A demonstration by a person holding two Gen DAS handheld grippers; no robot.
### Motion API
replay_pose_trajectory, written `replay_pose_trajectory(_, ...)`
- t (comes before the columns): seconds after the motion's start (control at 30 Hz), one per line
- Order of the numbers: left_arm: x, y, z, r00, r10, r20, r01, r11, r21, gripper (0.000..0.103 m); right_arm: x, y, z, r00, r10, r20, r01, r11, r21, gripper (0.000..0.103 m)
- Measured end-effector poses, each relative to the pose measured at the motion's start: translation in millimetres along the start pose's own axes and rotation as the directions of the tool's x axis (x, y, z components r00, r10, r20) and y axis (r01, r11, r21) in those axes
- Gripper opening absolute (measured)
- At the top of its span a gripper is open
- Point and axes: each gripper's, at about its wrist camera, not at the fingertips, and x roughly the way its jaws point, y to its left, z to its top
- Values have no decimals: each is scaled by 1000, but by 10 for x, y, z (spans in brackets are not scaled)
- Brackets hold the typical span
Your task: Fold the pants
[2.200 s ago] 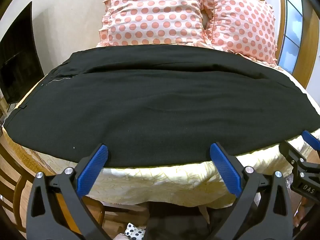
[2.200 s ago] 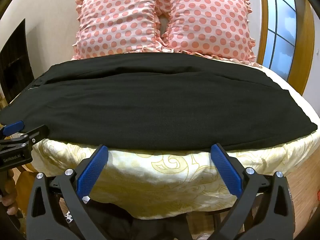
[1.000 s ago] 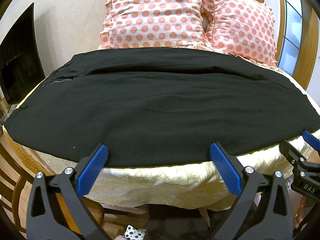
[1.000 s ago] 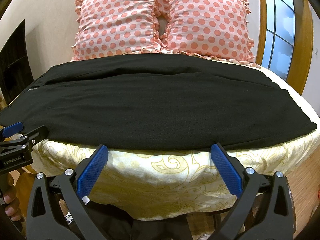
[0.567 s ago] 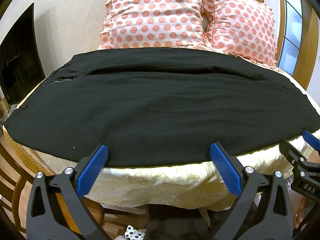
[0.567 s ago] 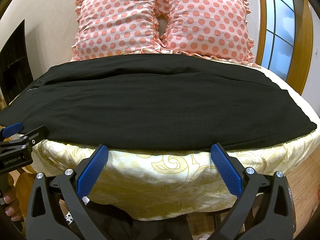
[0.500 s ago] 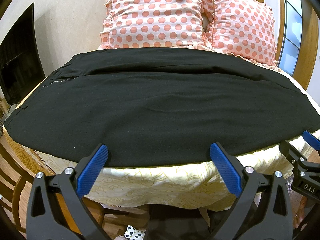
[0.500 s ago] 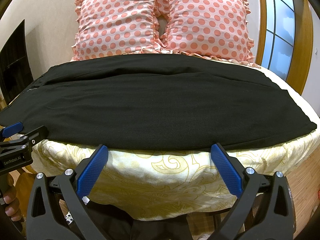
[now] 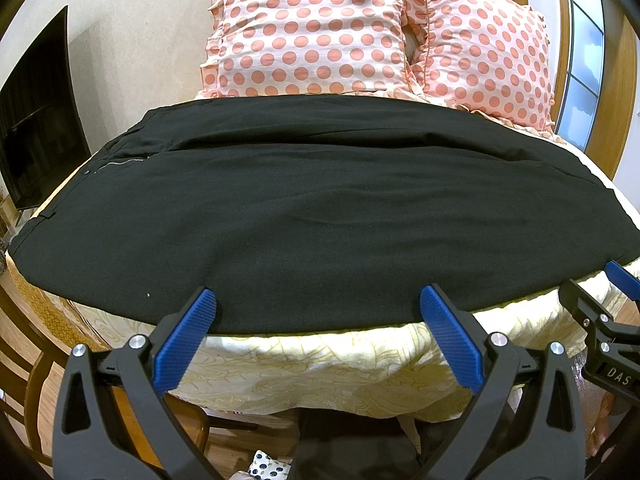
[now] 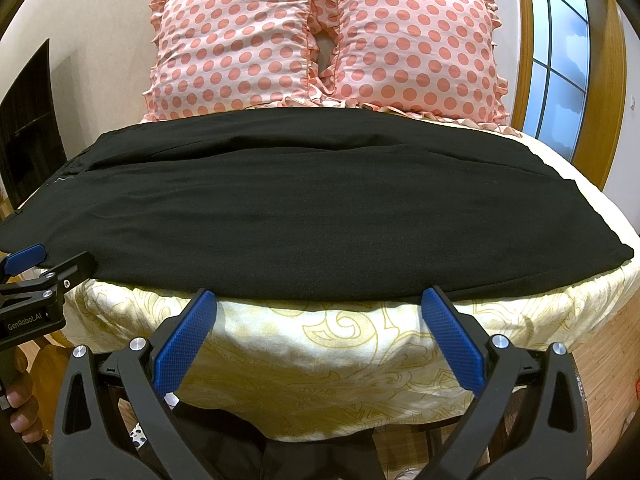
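Observation:
Black pants (image 9: 312,208) lie flat across the bed (image 9: 320,360), waistband and zipper at the left, leg ends at the right. In the right wrist view the same pants (image 10: 304,216) reach close to the bed's near edge. My left gripper (image 9: 316,316) hangs open just before the pants' near edge, its blue pads empty. My right gripper (image 10: 318,312) is open too, level with the yellow-patterned bed cover (image 10: 320,344) below the pants' hem side. Each gripper shows at the edge of the other's view.
Two pink polka-dot pillows (image 9: 312,28) (image 10: 416,44) stand against the wall at the head of the bed. A dark screen (image 9: 36,136) is at the left, a wood-framed window (image 10: 560,64) at the right. A wooden chair (image 9: 24,368) stands low left.
Both views have tilted up a little over the first second, then held still. The pants have not moved and both grippers stay open.

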Motion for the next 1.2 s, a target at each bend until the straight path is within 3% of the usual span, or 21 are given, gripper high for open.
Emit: replay_pose_trajectory(1.2, -3, -3, 0, 1000, 1, 2, -1, 1000, 1, 101, 19, 20, -14, 1000, 1, 10, -1, 1000, 0, 102)
